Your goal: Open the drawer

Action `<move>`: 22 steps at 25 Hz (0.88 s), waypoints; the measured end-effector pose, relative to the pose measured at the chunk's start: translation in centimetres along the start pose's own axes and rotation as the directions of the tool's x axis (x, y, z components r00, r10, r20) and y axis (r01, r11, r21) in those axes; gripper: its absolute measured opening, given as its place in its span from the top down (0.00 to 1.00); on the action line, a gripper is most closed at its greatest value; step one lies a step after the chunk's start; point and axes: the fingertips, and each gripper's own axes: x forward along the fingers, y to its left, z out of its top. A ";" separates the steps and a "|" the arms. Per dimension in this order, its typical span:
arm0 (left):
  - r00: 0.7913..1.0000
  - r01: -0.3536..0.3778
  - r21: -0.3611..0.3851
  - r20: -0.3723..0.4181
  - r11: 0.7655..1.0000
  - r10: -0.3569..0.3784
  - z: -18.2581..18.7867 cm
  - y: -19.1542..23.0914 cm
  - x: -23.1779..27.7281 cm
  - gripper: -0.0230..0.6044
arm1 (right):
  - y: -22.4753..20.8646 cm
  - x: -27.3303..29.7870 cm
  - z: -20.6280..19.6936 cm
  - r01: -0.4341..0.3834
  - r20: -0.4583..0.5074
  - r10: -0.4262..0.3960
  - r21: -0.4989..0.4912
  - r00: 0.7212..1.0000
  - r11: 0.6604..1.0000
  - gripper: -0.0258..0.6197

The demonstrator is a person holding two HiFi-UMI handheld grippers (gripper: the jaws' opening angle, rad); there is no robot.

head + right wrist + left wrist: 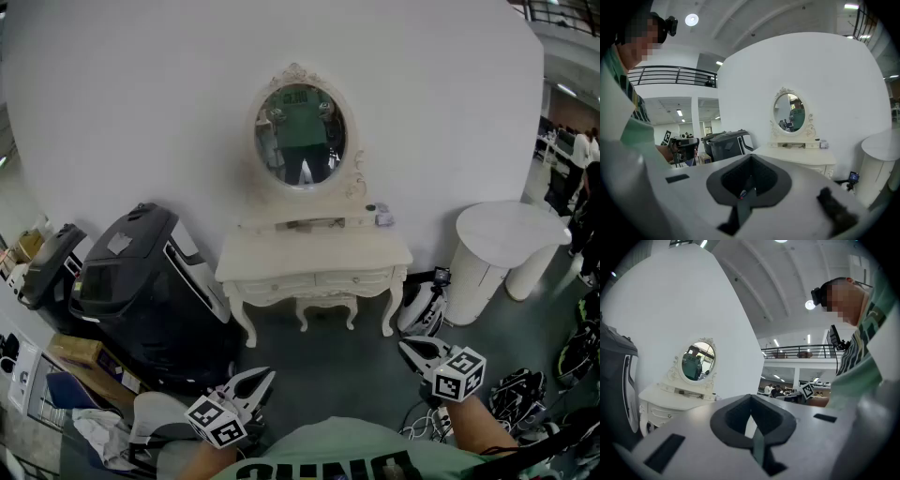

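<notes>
Drawer point(354, 277) flush in the white dressing table point(314, 253), both tongs closed on nothing.
In the head view the table stands against the wall at 12 o'clock from the person, oval mirror point(300, 136) above it. Left gripper point(262, 379) sits at 7 o'clock, right gripper point(409, 348) at 5 o'clock, jaws together, well apart from the drawer.

Cream white across the dressing table point(314, 255) and its drawer point(354, 277). Plain white wall point(141, 94), dark grey floor point(328, 361). Black bulky case point(141, 281). Black-and-white square markers on left gripper point(265, 377) and right gripper point(406, 346). Pale green shirt point(347, 450) with black lettering.
</notes>
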 end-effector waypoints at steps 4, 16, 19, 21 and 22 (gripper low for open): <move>1.000 0.006 0.025 -0.006 1.000 -0.005 0.4 0.8 0.2 0.95 | 0.0 0.7 0.1 -0.002 0.006 0.002 0.003 1.000 1.000 0.94; 1.000 -0.014 0.021 -0.005 1.000 0.014 0.6 0.8 1.8 0.95 | -1.3 1.0 0.8 -0.040 0.038 0.038 0.056 0.999 0.998 0.94; 1.000 -0.016 0.022 -0.009 1.000 0.016 0.5 -0.1 3.0 0.95 | -1.9 0.1 1.1 -0.050 0.051 0.047 0.050 0.998 0.997 0.94; 1.000 -0.015 0.018 -0.012 1.000 0.015 0.4 -1.0 4.0 0.95 | -2.6 -0.9 1.3 -0.057 0.060 0.054 0.052 0.997 0.997 0.94; 1.000 -0.014 0.017 -0.015 1.000 0.014 0.2 -1.5 4.6 0.95 | -3.1 -1.5 1.3 -0.061 0.066 0.057 0.057 0.996 0.997 0.94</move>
